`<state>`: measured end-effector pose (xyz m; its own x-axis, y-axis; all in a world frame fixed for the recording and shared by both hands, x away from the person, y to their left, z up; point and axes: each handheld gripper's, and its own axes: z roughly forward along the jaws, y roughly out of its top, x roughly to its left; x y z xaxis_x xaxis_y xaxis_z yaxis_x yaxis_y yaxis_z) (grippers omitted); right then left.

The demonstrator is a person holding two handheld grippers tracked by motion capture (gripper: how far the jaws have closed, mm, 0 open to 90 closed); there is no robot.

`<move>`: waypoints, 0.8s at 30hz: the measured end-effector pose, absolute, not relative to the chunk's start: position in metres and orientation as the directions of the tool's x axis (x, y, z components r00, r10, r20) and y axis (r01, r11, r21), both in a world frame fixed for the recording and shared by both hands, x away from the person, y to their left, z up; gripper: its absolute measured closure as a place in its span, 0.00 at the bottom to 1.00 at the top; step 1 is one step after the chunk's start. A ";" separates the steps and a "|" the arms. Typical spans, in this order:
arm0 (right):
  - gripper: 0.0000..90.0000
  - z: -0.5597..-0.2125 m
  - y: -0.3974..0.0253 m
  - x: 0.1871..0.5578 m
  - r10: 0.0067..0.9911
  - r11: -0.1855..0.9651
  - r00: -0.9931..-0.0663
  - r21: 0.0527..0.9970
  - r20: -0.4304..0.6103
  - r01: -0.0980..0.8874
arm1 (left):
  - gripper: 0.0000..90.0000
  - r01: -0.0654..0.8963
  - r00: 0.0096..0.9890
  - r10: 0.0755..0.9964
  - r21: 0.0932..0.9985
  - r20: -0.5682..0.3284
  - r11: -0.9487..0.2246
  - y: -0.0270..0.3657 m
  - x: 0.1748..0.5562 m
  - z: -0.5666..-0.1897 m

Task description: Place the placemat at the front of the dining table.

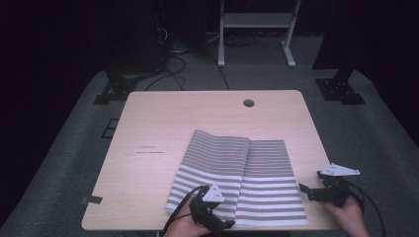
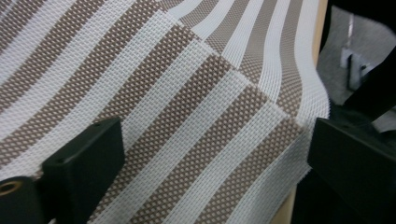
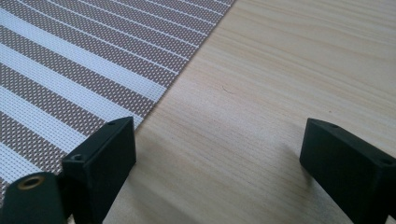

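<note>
High view has the striped placemat [image 1: 237, 180] lying on the wooden table [image 1: 153, 148], its left half already folded over so a second layer sits on top. The left gripper [image 1: 217, 217] hovers right over the mat's near edge, and the right gripper [image 1: 309, 191] sits just off the mat's right edge, over bare wood.

Both grippers have their jaws spread wide with nothing between them. So I'd say this is the lining-up step before the next grab.

The left gripper view shows what the overhead can't: the folded layer's corner [image 2: 299, 122] sits just ahead of the jaws, close to the table's edge, and you can see the weave. In the right gripper view the mat's edge [image 3: 187, 74] runs ahead of the left-hand jaw, with plain wood under the other.

Next move, I reckon: the right gripper slides sideways until the edge is between its jaws, then closes low enough to catch it.
</note>
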<state>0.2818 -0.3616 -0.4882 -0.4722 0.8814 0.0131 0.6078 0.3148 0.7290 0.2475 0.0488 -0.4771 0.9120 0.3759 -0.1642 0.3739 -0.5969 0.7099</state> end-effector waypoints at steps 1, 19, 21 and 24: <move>0.10 -0.488 -0.362 0.282 0.881 0.315 -0.472 0.729 0.013 0.608 | 0.02 0.367 0.914 0.374 0.716 -0.159 -0.593 0.048 0.247 -0.476; 0.10 -0.488 -0.362 0.282 0.881 0.315 -0.472 0.729 0.013 0.607 | 0.09 0.283 0.930 0.365 0.717 -0.043 -0.637 0.044 0.240 -0.481; 0.10 -0.488 -0.362 0.282 0.881 0.315 -0.472 0.729 0.013 0.608 | 0.10 0.287 0.932 0.358 0.720 -0.057 -0.632 0.045 0.242 -0.481; 0.10 -0.488 -0.362 0.282 0.881 0.315 -0.472 0.729 0.013 0.607 | 0.10 0.289 0.935 0.346 0.724 -0.075 -0.626 0.048 0.245 -0.481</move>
<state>0.2817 -0.3616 -0.4882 -0.4725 0.8813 0.0126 0.6075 0.3152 0.7291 0.2445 0.0478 -0.4807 0.9353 0.3459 -0.0748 0.2894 -0.6259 0.7242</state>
